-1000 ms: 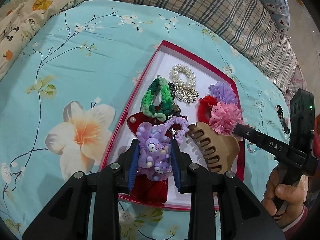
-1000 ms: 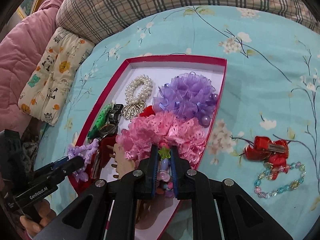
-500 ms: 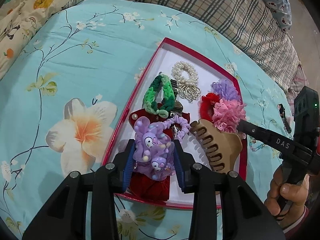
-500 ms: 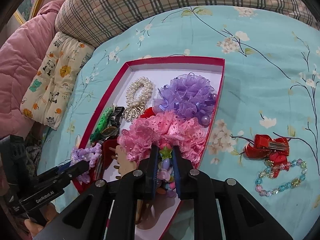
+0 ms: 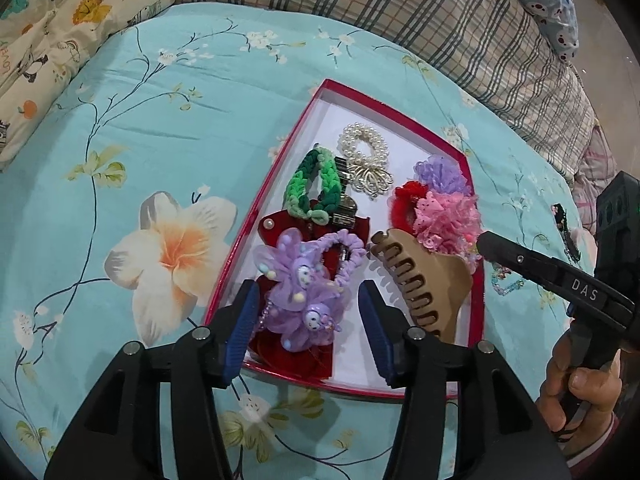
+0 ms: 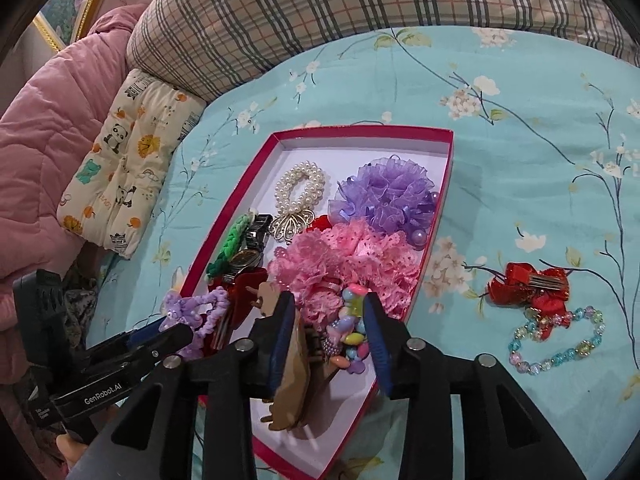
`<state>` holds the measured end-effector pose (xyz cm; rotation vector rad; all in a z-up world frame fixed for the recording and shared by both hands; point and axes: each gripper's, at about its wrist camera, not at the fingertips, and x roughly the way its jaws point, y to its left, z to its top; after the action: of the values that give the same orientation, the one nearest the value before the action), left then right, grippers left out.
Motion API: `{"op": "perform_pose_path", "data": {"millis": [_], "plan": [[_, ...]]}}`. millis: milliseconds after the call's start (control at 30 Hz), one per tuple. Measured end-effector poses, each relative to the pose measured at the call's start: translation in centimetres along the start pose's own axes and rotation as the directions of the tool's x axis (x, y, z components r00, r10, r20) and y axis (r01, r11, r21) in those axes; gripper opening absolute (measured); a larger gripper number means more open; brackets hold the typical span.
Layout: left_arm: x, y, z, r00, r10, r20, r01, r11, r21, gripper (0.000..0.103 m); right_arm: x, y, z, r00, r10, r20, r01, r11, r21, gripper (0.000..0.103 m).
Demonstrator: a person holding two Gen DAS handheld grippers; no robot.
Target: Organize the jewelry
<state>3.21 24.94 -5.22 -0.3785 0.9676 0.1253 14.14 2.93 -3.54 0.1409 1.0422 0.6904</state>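
Our left gripper (image 5: 310, 326) fingers spread either side of purple doll hair tie (image 5: 298, 292) lying in red tray (image 5: 362, 98). Right gripper (image 6: 330, 338) fingers spread, colorful bead piece (image 6: 350, 342) between them, contact unclear.

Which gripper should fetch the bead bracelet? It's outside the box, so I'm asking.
Right. The bead bracelet lies beside the right gripper, which is open; the left gripper is across the box.

bright even light, sharp focus, fisheye-bent dark edges.
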Motion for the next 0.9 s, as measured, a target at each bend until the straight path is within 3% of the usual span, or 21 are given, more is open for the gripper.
{"op": "perform_pose_path", "data": {"millis": [200,300,567,767,900], "plan": [[-0.5,-0.5,-0.3,1.000,-0.003,0.000,0.003,1.000,0.006,0.051,-0.9,0.5,-0.5,1.000,0.000,0.003,0.000,1.000,-0.020,0.039],[-0.9,-0.7,-0.6,1.000,-0.003,0.006,0.003,1.000,0.006,0.058,-1.6,0.8,-1.0,1.000,-0.007,0.012,0.008,0.999,-0.036,0.041],[-2.5,-1.0,-1.7,1.000,0.018,0.022,-0.017,1.000,-0.020,0.059,-2.9,1.1,-2.5,1.000,-0.022,0.019,0.023,0.997,-0.071,0.045],[-3.9,-1.2,-2.3,0.998,0.041,0.041,-0.040,0.999,-0.029,0.065,-3.9,1.4,-3.7,0.999,-0.033,0.027,0.035,0.995,-0.098,0.051],[-4.9,-1.6,-2.7,0.996,0.070,0.054,-0.069,0.998,-0.013,0.074,-4.3,1.8,-4.4,0.999,-0.042,0.030,0.045,0.992,-0.117,0.055]]}}
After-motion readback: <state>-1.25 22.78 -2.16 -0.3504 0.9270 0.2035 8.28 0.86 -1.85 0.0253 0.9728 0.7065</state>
